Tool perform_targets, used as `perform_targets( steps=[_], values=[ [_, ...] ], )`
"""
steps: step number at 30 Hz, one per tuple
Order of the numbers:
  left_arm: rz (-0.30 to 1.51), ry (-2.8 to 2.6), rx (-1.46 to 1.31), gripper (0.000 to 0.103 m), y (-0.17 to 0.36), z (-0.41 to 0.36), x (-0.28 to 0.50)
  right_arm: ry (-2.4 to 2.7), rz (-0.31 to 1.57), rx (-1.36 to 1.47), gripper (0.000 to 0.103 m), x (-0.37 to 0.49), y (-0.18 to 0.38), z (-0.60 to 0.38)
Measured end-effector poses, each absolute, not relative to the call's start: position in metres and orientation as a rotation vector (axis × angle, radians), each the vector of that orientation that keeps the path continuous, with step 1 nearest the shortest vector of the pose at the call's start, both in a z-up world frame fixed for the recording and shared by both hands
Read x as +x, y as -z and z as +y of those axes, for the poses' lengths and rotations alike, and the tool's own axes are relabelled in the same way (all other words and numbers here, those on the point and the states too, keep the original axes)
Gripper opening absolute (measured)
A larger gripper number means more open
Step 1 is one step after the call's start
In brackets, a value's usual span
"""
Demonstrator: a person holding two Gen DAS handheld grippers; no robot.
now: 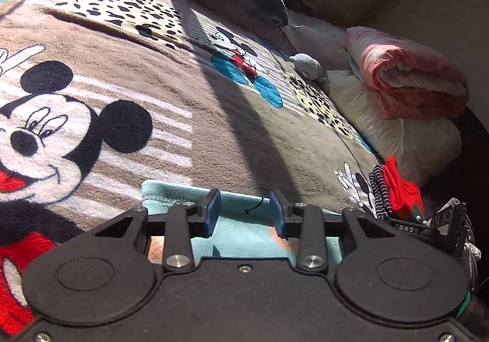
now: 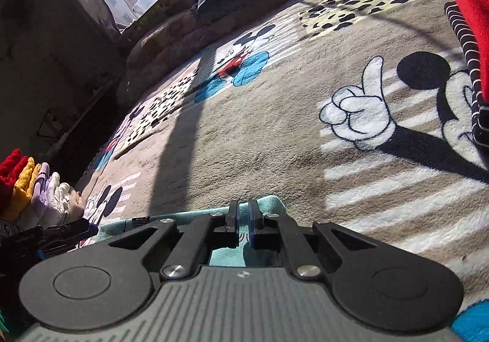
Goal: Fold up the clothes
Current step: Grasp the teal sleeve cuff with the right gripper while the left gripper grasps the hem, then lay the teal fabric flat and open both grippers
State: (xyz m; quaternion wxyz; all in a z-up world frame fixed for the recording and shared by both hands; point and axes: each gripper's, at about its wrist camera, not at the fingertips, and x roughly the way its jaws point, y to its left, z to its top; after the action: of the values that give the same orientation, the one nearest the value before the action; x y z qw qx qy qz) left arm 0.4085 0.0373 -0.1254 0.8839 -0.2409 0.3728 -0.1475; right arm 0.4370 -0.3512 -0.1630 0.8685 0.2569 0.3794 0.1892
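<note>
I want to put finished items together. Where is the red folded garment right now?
In the left wrist view the red folded garment sits at the right edge of the cartoon blanket, atop a navy striped garment, below the white pillow.

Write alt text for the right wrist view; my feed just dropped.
The right tongs, nearly closed, sit over the edge of a light teal garment lying on a cartoon-mouse blanket. At far left is a row of folded clothes in red, yellow, lilac and white; a red item on a striped one is at far right.
</note>
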Motion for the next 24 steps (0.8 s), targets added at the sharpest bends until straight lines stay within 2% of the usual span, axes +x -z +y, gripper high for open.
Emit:
perform_targets(
  steps=[2, 4, 5, 6, 7, 12, 17, 21, 23, 24],
  values=[
    [0.84, 0.223, -0.478, 0.036, 0.14, 0.032, 0.419, -0.381, 0.803, 0.614, 0.0, 0.439, 0.177, -0.358],
    [0.83, 0.229, -0.517, 0.036, 0.137, 0.039, 0.416, -0.366, 0.806, 0.651, 0.0, 0.437, 0.178, -0.364],
    [0.822, 0.234, -0.531, 0.037, 0.135, 0.042, 0.413, -0.364, 0.802, 0.647, 0.0, 0.434, 0.173, -0.365],
    [0.801, 0.24, -0.534, 0.043, 0.129, 0.046, 0.407, -0.374, 0.79, 0.616, 0.007, 0.427, 0.165, -0.364],
    [0.774, 0.242, -0.533, 0.044, 0.122, 0.052, 0.396, -0.383, 0.778, 0.586, 0.01, 0.42, 0.157, -0.363],
    [0.684, 0.256, -0.525, 0.045, 0.094, 0.082, 0.325, -0.449, 0.732, 0.396, 0.01, 0.367, 0.121, -0.351],
    [0.644, 0.323, -0.488, 0.045, 0.082, 0.07, 0.25, -0.533, 0.689, 0.284, 0.014, 0.274, 0.099, -0.324],
    [0.713, 0.277, -0.409, 0.045, 0.112, 0.042, 0.227, -0.562, 0.655, 0.219, 0.02, 0.209, 0.104, -0.291],
    [0.738, 0.21, -0.255, 0.037, 0.133, 0.025, 0.224, -0.549, 0.651, 0.183, 0.02, 0.185, 0.11, -0.275],
    [0.701, 0.199, -0.19, 0.037, 0.13, 0.016, 0.215, -0.551, 0.649, 0.166, 0.02, 0.173, 0.112, -0.266]
  ],
)
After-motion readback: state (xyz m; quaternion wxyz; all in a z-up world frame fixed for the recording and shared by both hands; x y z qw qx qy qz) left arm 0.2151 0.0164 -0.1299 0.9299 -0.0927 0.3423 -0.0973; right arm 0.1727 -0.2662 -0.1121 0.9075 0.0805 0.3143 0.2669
